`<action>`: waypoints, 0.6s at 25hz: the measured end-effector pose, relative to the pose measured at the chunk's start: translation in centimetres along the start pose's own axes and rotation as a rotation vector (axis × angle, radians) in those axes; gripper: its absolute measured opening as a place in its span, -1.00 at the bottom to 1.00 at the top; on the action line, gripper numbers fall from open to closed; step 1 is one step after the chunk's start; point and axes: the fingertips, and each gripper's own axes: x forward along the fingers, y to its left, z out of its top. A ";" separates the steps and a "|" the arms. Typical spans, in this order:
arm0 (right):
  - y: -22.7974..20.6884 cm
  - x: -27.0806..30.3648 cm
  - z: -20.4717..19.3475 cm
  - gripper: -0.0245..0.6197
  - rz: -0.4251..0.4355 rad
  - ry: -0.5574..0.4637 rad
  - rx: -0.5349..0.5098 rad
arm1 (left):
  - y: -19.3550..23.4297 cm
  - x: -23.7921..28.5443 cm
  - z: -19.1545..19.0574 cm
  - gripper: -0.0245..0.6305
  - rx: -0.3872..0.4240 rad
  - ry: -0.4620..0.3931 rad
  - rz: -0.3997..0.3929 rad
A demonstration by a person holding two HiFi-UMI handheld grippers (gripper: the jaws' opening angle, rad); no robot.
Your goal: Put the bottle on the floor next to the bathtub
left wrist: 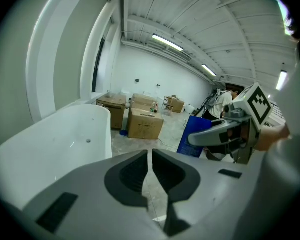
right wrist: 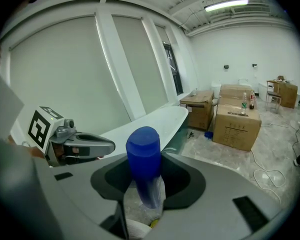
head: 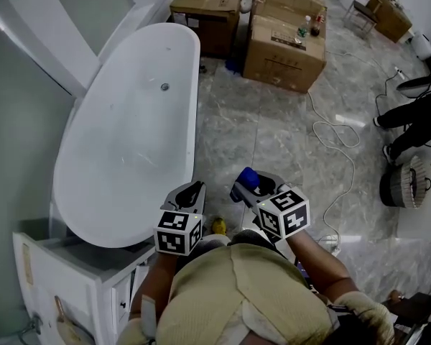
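Note:
A blue bottle (head: 247,177) is held upright above the grey marble floor (head: 273,135), just right of the white bathtub (head: 129,128). My right gripper (head: 250,187) is shut on it. In the right gripper view the bottle (right wrist: 144,164) stands between the jaws of that gripper (right wrist: 145,186), its lower part pale and clear. My left gripper (head: 193,191) hangs close beside it, next to the tub's near end. Its jaws are shut with nothing between them (left wrist: 151,159). The left gripper view shows the bottle (left wrist: 194,136) to the right.
Cardboard boxes (head: 284,38) with small bottles on top stand at the far end. A white cable (head: 337,131) trails over the floor. A small yellow object (head: 219,226) lies on the floor below the grippers. A white cabinet (head: 72,279) is at lower left; a seated person's legs (head: 409,121) are at the right.

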 end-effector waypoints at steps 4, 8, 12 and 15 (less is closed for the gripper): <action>-0.5 1.5 0.8 -0.41 -0.009 0.007 -0.014 | 1.2 0.5 0.1 -0.68 0.003 0.008 -0.006; -1.3 2.6 1.6 -0.41 -0.019 0.011 -0.015 | 2.2 1.5 0.1 -0.68 -0.019 0.015 -0.010; -3.0 3.7 2.2 -0.41 -0.028 0.013 -0.010 | 2.9 3.1 0.6 -0.68 -0.030 0.019 0.000; -4.5 4.9 2.4 -0.41 -0.027 0.024 -0.016 | 3.4 4.6 1.2 -0.68 -0.042 0.011 0.011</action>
